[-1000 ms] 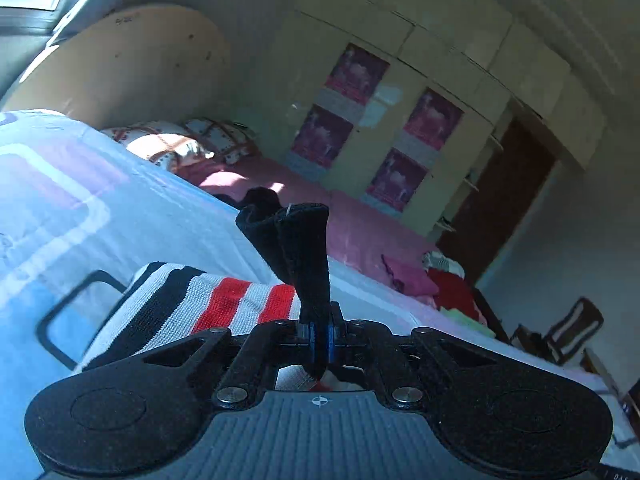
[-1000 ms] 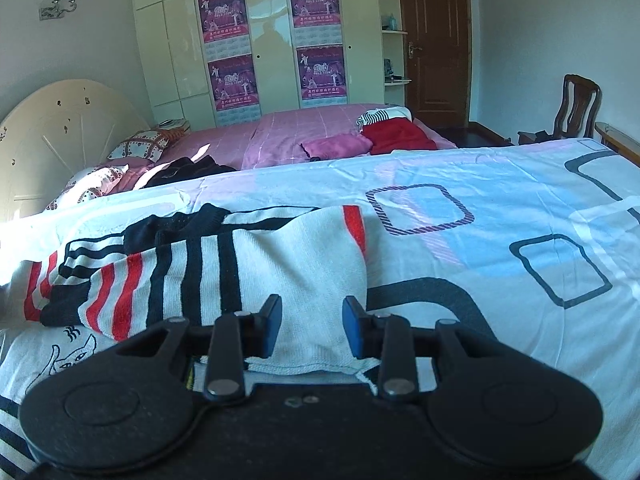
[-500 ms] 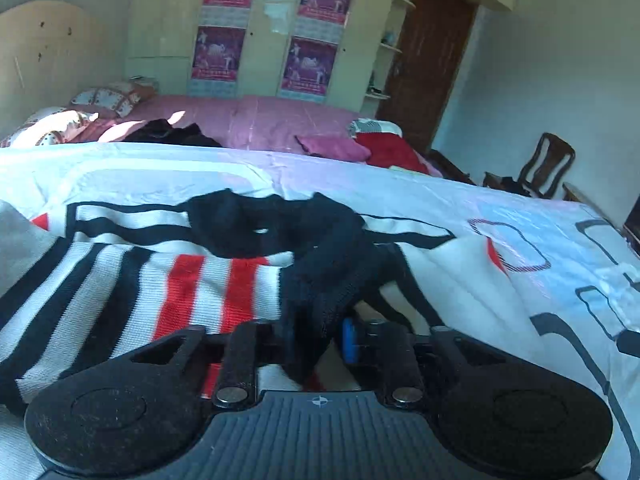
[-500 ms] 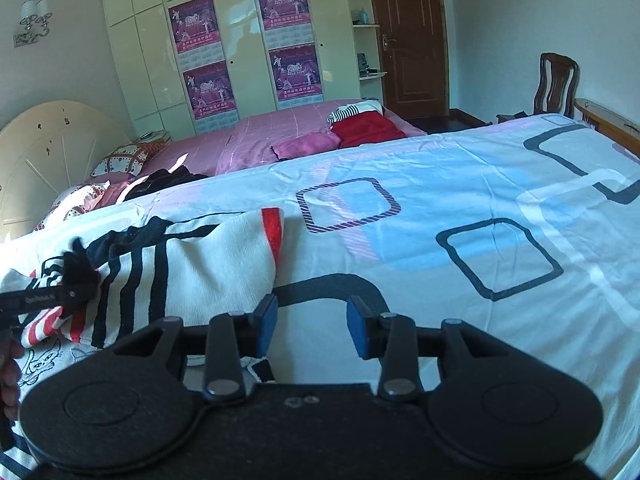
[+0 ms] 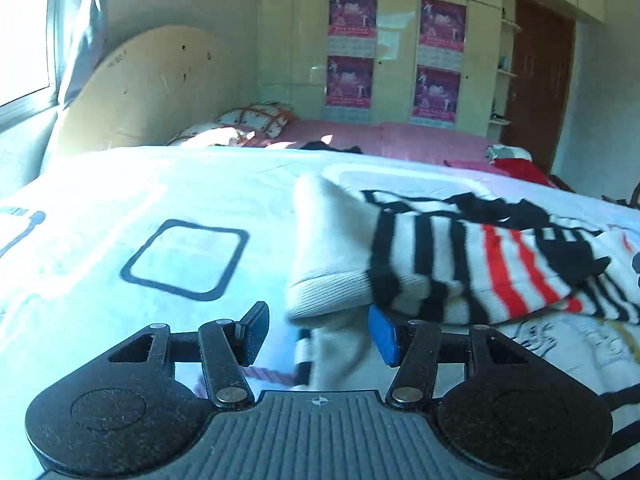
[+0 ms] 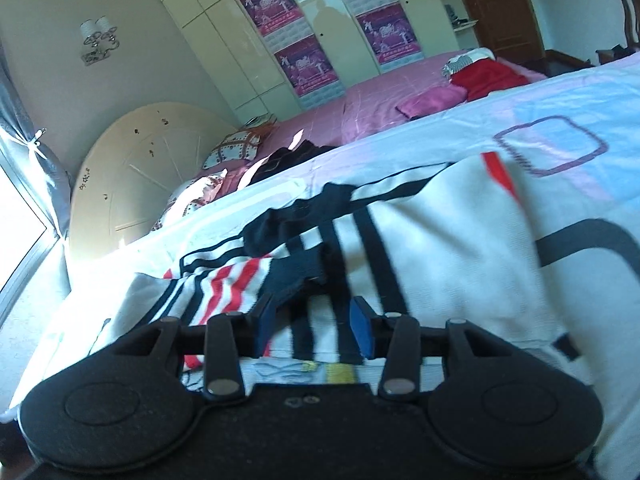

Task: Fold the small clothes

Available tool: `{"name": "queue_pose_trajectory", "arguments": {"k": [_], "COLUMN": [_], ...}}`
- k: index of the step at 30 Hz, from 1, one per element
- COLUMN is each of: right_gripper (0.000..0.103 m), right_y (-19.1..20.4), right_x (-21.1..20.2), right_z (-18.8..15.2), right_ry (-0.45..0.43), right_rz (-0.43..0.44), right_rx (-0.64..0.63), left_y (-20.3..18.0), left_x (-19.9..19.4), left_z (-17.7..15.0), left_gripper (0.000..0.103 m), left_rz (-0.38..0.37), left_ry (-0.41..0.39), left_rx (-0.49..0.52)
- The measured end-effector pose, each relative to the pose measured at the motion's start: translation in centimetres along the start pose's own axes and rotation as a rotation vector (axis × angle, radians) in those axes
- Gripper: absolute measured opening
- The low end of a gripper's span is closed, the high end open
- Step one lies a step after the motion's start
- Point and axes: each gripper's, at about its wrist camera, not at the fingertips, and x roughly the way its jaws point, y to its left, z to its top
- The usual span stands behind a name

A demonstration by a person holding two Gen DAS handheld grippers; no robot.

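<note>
A white knit sweater (image 5: pixel 460 264) with black and red stripes lies folded over itself on the pale blue bed cover (image 5: pixel 120 208). Its black sleeve end (image 5: pixel 560 252) rests on top. My left gripper (image 5: pixel 318 334) is low at the sweater's left end. Its jaws are opening, and the white ribbed hem (image 5: pixel 328 300) lies loose between them, touched by neither pad. In the right wrist view the sweater (image 6: pixel 440 240) fills the middle. My right gripper (image 6: pixel 313 326) hovers open just over its striped cloth, near the black sleeve end (image 6: pixel 296 220), gripping nothing.
Behind the near bed stands a pink bed (image 6: pixel 360 100) with pillows (image 5: pixel 256 118), a black garment (image 6: pixel 288 160) and red and pink clothes (image 6: pixel 488 76). A round headboard (image 5: pixel 148 92), a postered wardrobe (image 5: pixel 392 52), a brown door (image 5: pixel 536 80) and a window (image 5: pixel 24 28) line the walls.
The left gripper let go of the black sleeve end, opened and swung left to the white hem. The right gripper opened a little and swung back left over the striped cloth.
</note>
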Motion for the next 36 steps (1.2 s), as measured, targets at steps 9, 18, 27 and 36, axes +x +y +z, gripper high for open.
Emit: {"name": "queue_pose_trajectory", "arguments": {"k": [9, 18, 27, 36], "right_gripper": [0.040, 0.008, 0.008, 0.007], "right_y": [1.2, 6.2, 3.3, 0.6], "right_x": [5.6, 2.7, -0.6, 0.8], "right_z": [0.9, 2.6, 3.6, 1.8], "right_ry": [0.060, -0.086, -0.157, -0.104], "right_rz": [-0.046, -0.064, -0.138, -0.174], "right_rx": [0.109, -0.171, -0.215, -0.208], "left_y": [2.5, 2.3, 1.5, 1.2], "left_x": [2.8, 3.8, 4.8, 4.8], "left_z": [-0.8, 0.1, -0.3, -0.1], "left_gripper": [0.055, 0.055, 0.055, 0.055], "left_rz": [-0.058, -0.116, -0.082, -0.081], "left_ry": [0.023, -0.008, 0.025, 0.037], "left_rx": [0.039, 0.012, 0.062, 0.064]}}
